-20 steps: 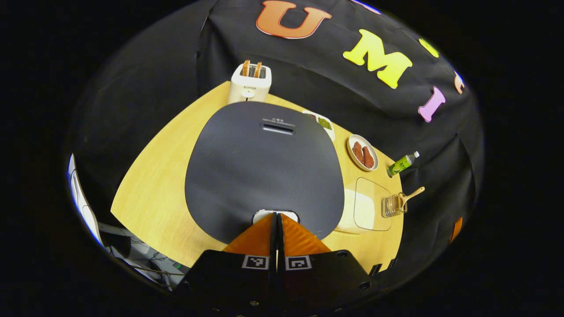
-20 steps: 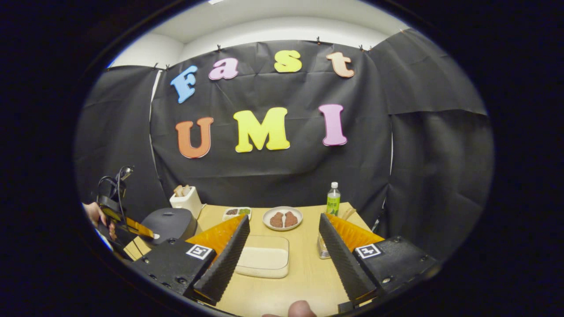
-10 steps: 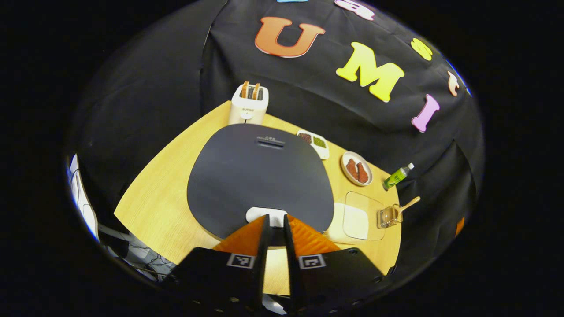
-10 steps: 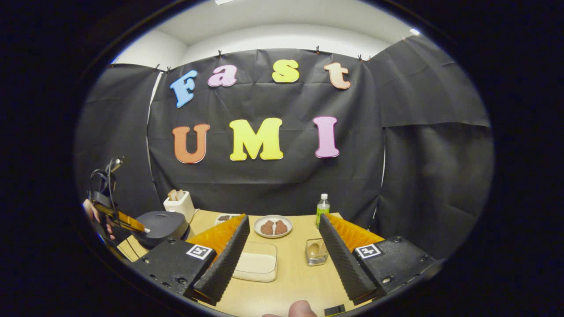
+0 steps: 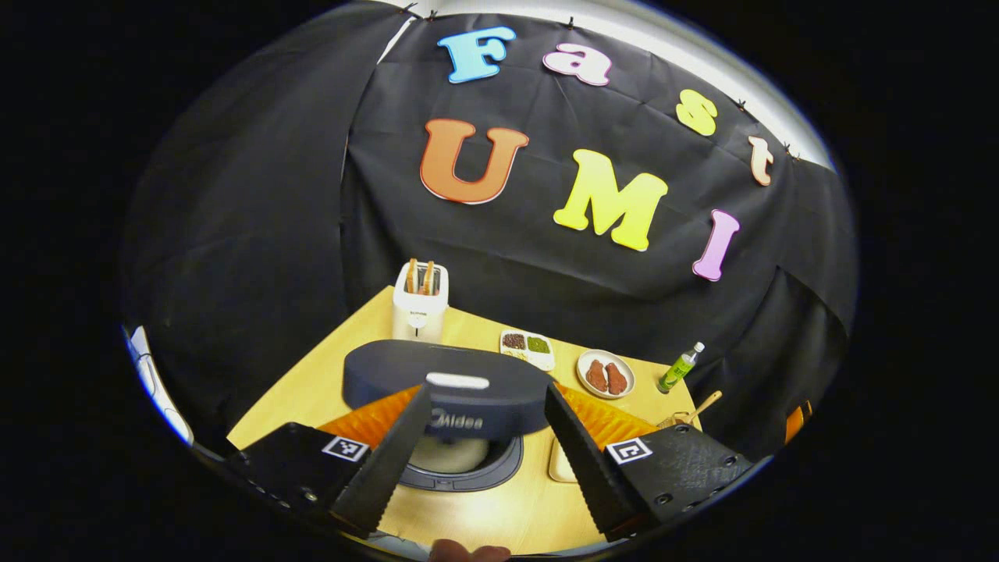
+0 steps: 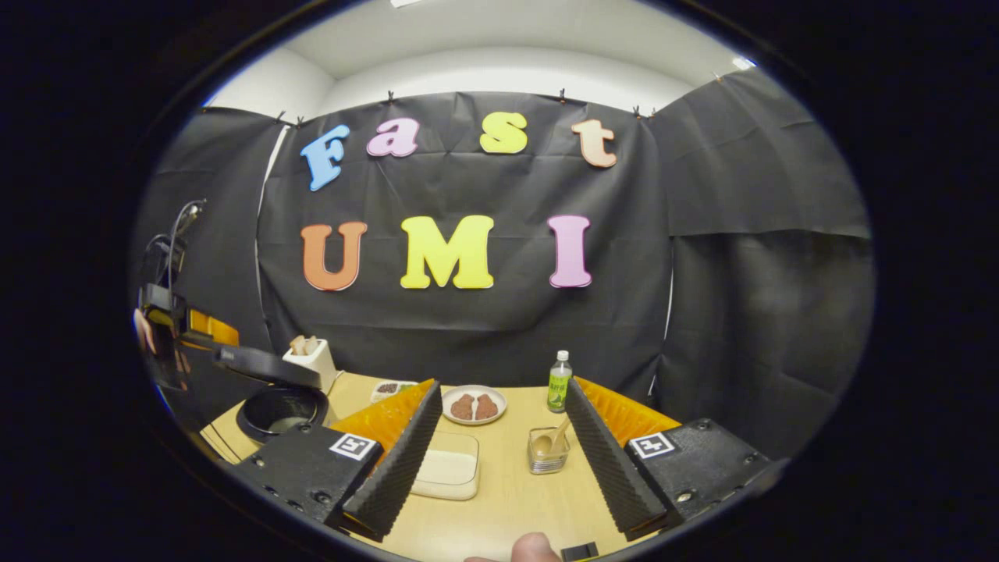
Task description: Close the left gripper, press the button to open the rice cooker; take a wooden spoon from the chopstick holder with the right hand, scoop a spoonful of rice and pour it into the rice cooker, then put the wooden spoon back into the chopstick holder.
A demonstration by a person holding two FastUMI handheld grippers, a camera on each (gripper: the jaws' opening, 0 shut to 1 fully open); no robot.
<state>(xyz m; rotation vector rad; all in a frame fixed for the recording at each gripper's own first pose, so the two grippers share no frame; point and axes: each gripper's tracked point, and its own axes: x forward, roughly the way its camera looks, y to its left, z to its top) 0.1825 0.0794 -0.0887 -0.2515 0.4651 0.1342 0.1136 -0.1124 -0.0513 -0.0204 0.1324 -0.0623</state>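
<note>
The dark rice cooker [image 5: 460, 457] stands open, its lid [image 5: 449, 390] tilted up with the white button [image 5: 457, 380] on its front edge. My left gripper [image 5: 486, 388] is open, its fingers either side of the lid and clear of it. In the right gripper view the cooker's pot [image 6: 281, 410] sits far left under the raised lid [image 6: 265, 364], with the left gripper [image 6: 175, 320] held up behind it. My right gripper [image 6: 503, 384] is open and holds nothing. Between its fingers stands the clear chopstick holder [image 6: 548, 453] with the wooden spoon [image 6: 552, 439] in it. A shallow rice container [image 6: 449, 472] lies left of the holder.
Along the back of the wooden table [image 6: 507, 507] stand a white toaster [image 6: 311, 359], a small divided dish [image 6: 390, 387], a plate of meat [image 6: 474, 404] and a green bottle [image 6: 558, 382]. A thumb [image 6: 535, 546] shows at the near edge.
The cooker lid has sprung up from flat to open. My left gripper has gone from shut on the button to open and drawn back. My right gripper has drawn back a little.
</note>
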